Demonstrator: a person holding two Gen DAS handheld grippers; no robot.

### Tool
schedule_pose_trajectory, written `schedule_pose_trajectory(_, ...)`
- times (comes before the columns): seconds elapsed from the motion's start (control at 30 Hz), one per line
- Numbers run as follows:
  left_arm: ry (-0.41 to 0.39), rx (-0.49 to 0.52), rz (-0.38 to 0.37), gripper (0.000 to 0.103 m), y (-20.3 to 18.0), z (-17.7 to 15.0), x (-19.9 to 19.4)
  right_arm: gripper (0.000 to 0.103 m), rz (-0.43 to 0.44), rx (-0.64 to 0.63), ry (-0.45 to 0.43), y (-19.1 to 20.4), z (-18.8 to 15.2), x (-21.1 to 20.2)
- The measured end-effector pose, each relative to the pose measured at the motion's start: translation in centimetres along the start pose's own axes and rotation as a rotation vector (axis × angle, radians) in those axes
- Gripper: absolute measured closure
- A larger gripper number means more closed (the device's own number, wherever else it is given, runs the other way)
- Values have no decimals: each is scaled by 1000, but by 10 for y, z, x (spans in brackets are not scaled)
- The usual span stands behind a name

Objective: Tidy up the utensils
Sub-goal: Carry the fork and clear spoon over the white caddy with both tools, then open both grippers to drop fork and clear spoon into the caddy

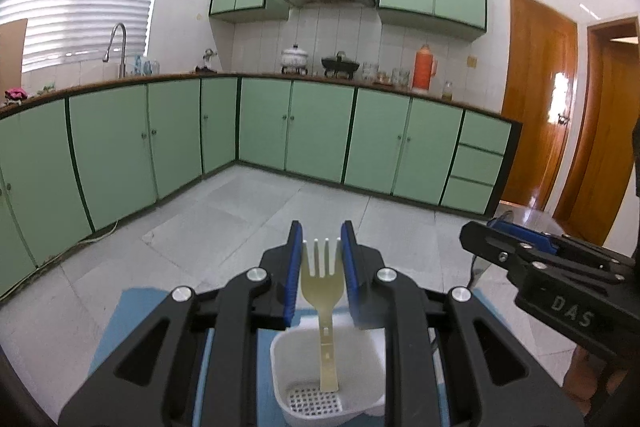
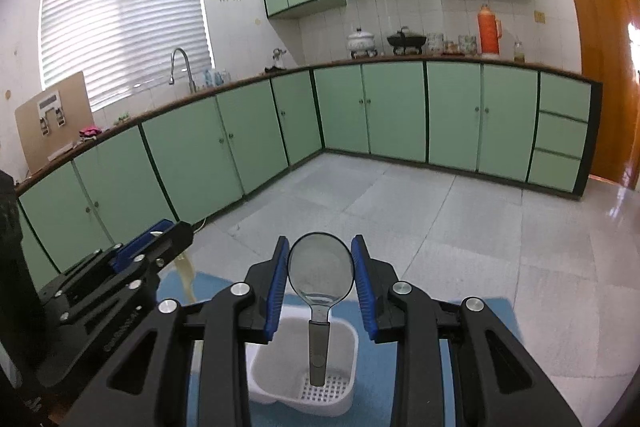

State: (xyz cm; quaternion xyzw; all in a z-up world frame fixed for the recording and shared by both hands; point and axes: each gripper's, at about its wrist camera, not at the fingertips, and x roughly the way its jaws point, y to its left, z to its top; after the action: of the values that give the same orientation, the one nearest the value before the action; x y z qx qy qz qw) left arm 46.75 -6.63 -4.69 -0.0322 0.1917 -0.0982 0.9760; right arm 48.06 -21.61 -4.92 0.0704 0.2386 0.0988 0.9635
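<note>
While both tools are hanging over the same white holder, each one is gripping its utensil by the head so that the handle dangles free below — the end that has to go in first. In the left wrist view the left gripper [image 1: 322,259] is pinching the cream plastic fork [image 1: 323,291] across its tines, jaws narrow, at the lower centre of the frame; the fork's handle is reaching down into the white utensil holder [image 1: 280,371], its tip sitting at or just above the perforated floor — contact I cannot tell. In the right wrist view the right gripper [image 2: 320,267] is clasping the dark spoon [image 2: 320,275] by the sides of its bowl, jaws set a little wider to suit that rounder shape, again at the lower centre. Its handle is pointing down into the same holder [image 2: 260,367], near the drain holes. The holder is resting on a blue mat [image 2: 384,355] at the bottom of both frames, which is likely keeping it from sliding. The other tool is showing at the right edge of the left view and the lower left of the right view, so the two are working side by side.
</note>
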Motion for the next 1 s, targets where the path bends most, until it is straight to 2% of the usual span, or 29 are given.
schedule_pose_trajectory(0.3, 75, 14, 7, 84, 12, -28, 16, 72, 31, 30, 74, -9, -29, 14)
schedule_pose_trajectory(0.47, 97, 20, 4, 84, 15, -35, 16, 71, 42, 36, 93, -13, -34, 14)
schedule_pose_trajectory(0.57, 105, 17, 5, 83, 18, -39, 14, 67, 53, 48, 92, -17, -35, 11)
schedule_pose_trajectory(0.6, 106, 16, 4, 81, 17, -39, 12, 63, 58, 55, 88, -18, -36, 8)
schedule_pose_trajectory(0.7, 97, 4, 7, 64, 23, -40, 3, 60, 63, 70, 76, -22, -38, -1)
schedule_pose_trajectory(0.77, 92, -3, 8, 60, 24, -40, -3, 59, 63, 77, 69, -24, -39, -8)
schedule_pose_trajectory(0.93, 64, -27, 22, 27, 33, -46, -31, 42, 24, 75, 53, -30, -51, -34)
schedule_pose_trajectory(1.0, 59, -43, 31, 22, 39, -49, -47, 35, 18, 82, 50, -34, -56, -44)
